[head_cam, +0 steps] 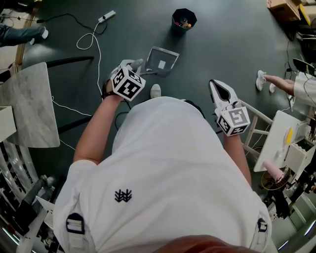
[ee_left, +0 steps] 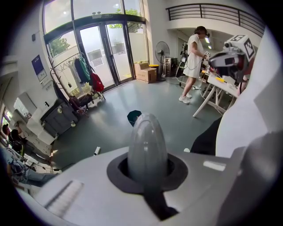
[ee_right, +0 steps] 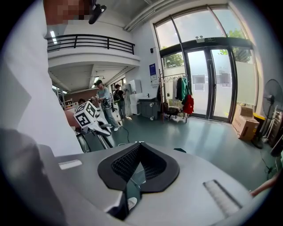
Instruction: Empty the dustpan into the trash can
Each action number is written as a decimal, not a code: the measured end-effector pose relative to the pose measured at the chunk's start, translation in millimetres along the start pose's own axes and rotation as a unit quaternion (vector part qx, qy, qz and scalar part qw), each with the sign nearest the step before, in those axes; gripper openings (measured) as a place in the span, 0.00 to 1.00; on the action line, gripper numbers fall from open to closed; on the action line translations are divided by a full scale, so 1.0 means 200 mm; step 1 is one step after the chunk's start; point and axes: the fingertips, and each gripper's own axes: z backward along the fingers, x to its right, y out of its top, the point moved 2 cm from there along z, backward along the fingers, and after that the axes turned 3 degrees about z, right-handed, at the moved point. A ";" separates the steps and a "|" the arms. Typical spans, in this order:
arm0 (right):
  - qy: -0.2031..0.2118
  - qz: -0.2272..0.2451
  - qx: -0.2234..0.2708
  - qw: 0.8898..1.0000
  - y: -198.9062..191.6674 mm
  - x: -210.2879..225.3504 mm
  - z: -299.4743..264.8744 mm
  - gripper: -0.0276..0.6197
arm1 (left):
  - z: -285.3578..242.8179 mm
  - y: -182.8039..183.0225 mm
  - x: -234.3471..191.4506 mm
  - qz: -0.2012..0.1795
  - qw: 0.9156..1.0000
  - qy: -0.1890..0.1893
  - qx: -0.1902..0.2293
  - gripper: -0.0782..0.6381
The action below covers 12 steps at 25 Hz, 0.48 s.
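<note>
A grey dustpan (head_cam: 162, 60) hangs tilted above the dark green floor, its pan toward a small dark trash can (head_cam: 183, 20) that stands further ahead with some litter inside. My left gripper (head_cam: 134, 65) is shut on the dustpan's handle. In the left gripper view the rounded grey handle end (ee_left: 147, 145) sticks up between the jaws of the left gripper (ee_left: 148, 170), and the trash can (ee_left: 134, 116) shows on the floor beyond. My right gripper (head_cam: 217, 88) is held out to the right, shut with nothing in it; the right gripper (ee_right: 138, 150) view shows its black pads meeting.
A marble-topped table (head_cam: 29, 106) stands at the left. A white cable with a power strip (head_cam: 106, 16) lies on the floor ahead left. A white table (head_cam: 276, 138) and a person's feet (head_cam: 261, 80) are at the right, and a cardboard box (head_cam: 284, 7) sits in the far right corner.
</note>
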 end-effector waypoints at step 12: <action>0.001 0.004 -0.001 1.000 0.02 -0.03 -0.07 0.05 | -0.02 0.00 0.01 -0.020 1.000 -0.015 -0.003 0.19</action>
